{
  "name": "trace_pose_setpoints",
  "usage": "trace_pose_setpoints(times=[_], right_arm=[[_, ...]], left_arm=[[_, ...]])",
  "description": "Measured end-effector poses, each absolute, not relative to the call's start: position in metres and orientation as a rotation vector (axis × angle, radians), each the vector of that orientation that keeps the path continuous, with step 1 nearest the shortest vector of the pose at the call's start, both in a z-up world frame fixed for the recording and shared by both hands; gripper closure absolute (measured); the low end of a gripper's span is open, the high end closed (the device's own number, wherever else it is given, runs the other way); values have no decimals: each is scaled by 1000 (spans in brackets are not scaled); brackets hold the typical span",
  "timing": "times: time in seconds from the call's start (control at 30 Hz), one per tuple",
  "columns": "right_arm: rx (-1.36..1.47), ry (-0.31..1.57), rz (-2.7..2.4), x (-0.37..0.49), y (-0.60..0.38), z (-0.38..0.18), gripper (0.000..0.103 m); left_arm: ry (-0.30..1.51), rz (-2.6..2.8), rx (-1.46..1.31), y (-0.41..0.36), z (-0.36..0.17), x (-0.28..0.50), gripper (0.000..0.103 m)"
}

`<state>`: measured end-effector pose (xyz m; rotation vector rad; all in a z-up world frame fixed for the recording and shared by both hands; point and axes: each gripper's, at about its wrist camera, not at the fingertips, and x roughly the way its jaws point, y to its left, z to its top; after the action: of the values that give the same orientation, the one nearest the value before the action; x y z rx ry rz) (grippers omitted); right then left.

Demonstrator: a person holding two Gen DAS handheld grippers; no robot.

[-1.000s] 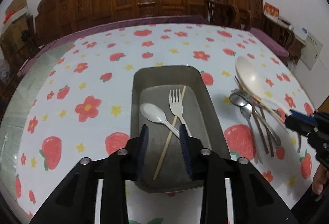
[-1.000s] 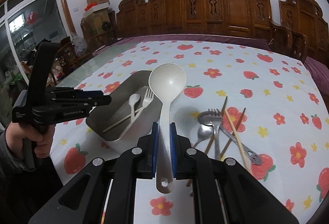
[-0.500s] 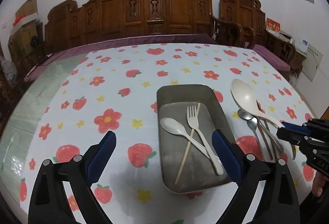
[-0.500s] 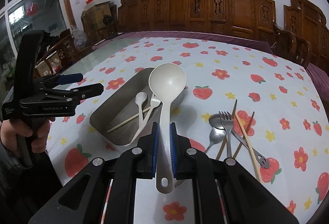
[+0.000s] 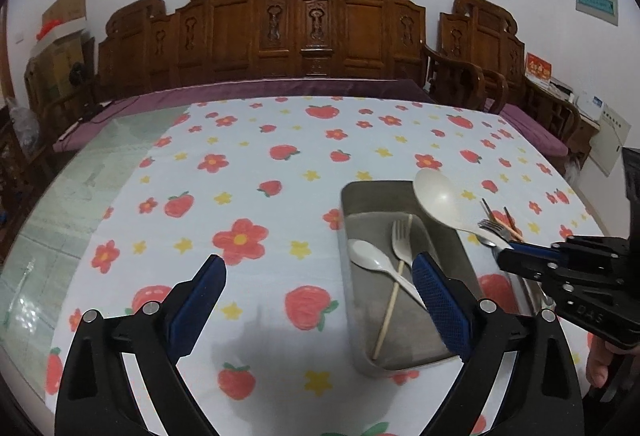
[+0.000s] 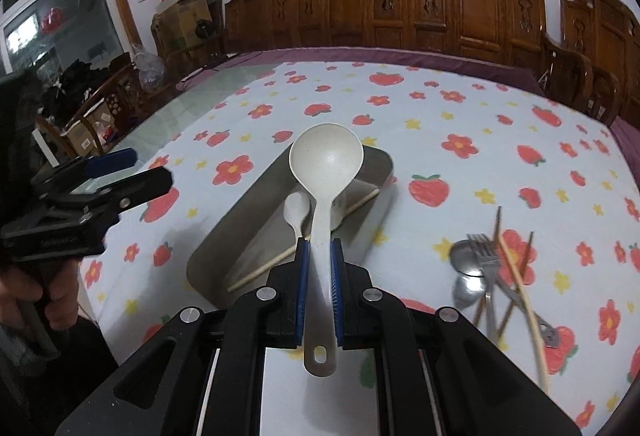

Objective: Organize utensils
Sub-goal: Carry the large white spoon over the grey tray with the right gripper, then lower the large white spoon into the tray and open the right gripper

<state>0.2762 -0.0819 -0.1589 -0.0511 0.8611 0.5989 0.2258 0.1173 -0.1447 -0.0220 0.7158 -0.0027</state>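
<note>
Right tool (image 6: 319, 268) grips the big ladle (image 6: 326, 172) by its handle, just above the tray (image 6: 376, 220) ahead; lower it flat beside the spoon (image 6: 297, 210) before letting go, while the left tool (image 5: 318, 300) waits wide open and empty.

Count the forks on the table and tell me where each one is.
2. A white plastic fork lies in the metal tray. A metal fork lies in the loose pile on the tablecloth beside the tray. More may be hidden in that blurred pile.
</note>
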Motion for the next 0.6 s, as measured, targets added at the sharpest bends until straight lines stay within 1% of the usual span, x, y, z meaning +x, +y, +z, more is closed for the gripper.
trace_pose_setpoints(times=[0.37, 0.6], right_arm=[[-35, 967, 532, 310, -46, -192, 91], [6, 999, 547, 318, -33, -200, 91]], left_arm=[[687, 26, -18, 133, -139, 222, 13], [692, 32, -34, 137, -140, 223, 13]])
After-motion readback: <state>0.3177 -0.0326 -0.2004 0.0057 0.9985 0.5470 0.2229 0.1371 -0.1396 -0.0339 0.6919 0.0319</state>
